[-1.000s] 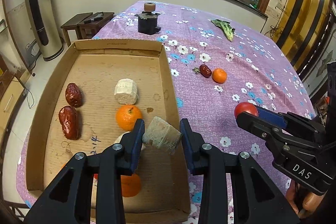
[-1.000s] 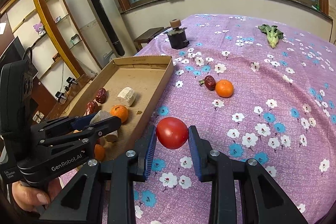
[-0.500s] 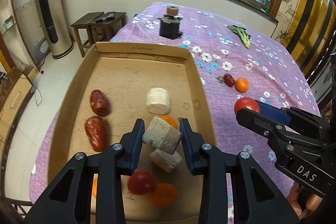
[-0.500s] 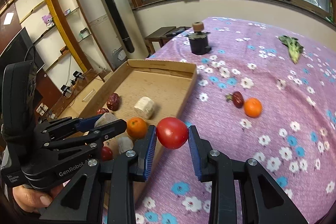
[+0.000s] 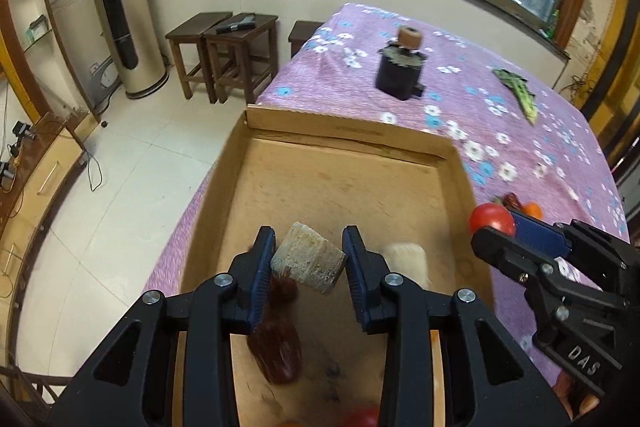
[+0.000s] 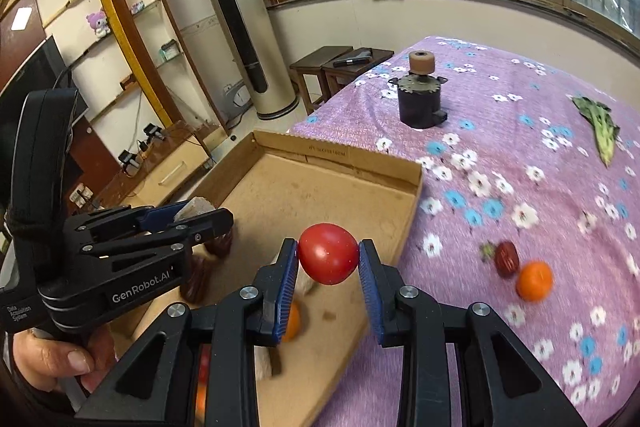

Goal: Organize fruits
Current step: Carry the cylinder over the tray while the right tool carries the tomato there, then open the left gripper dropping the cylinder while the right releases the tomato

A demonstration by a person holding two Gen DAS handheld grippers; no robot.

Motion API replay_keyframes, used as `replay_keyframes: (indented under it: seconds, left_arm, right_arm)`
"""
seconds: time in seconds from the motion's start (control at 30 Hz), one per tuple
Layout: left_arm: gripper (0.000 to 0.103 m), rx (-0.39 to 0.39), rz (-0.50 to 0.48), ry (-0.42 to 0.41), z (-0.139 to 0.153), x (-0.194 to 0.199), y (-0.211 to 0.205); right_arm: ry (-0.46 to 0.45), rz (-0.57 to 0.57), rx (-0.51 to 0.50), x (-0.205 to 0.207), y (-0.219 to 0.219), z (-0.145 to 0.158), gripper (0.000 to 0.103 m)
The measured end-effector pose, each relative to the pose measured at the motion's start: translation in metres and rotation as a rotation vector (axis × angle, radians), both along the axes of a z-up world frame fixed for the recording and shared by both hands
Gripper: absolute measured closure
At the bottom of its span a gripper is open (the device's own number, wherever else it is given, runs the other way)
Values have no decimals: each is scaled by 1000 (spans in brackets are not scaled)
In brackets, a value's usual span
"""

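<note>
Left gripper [image 5: 308,265]: jaws closed on a pale, rough, cut chunk [image 5: 308,263], held clear above the floor of the cardboard tray [image 5: 348,139]. The chunk sits tilted between the blue ribbed pads. Seen from the right wrist view, the same gripper [image 6: 200,215] bears the printed words "GenRobot.AI" on its side, with small white lettering lower down, partly legible as "Data Acquisition System". A hand [image 6: 56,359] grips its handle.

Right gripper [image 6: 329,259]: jaws closed on a red tomato [image 6: 329,254], held above the tray's right wall. In the left wrist view this gripper [image 5: 494,227] shows the letters "DAS" on its body.

Tray contents, as far as visible: dark red dates [image 5: 276,347] under the left gripper, blurred; a second pale chunk [image 5: 404,259] beside the right finger; an orange [image 6: 292,323] partly hidden behind the right gripper's left finger. A red item at the bottom edge of the left wrist view is too cut off to identify. The tray's far wall carries a line of small printed characters, not legible.

Outside the tray, on the purple flowered cloth [image 6: 520,131]: one date [image 6: 506,259] touching or just beside a small orange fruit [image 6: 534,281], well apart from the tray. Further back stands a black cylindrical device [image 6: 420,103] with a brown roller on top, and a green leafy vegetable [image 6: 600,127] lies towards the right edge.
</note>
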State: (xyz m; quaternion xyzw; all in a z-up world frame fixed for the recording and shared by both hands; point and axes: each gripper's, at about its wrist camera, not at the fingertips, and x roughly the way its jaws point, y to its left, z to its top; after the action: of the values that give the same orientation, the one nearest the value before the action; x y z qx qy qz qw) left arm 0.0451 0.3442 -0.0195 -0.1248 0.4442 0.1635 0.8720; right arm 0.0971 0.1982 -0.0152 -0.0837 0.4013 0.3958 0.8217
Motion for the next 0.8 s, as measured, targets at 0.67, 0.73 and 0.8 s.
replay_keyframes:
  seconds: [0.67, 0.73, 0.8]
  left_arm:
    - [50, 38, 34, 149, -34, 39, 15]
    - [46, 46, 53, 131, -28, 34, 17]
    - [46, 36, 64, 111, -22, 28, 18]
  right_arm:
    - [43, 23, -139, 41, 57, -52, 69]
    - [41, 22, -126, 40, 54, -49, 64]
    - [35, 20, -105, 39, 48, -42, 55]
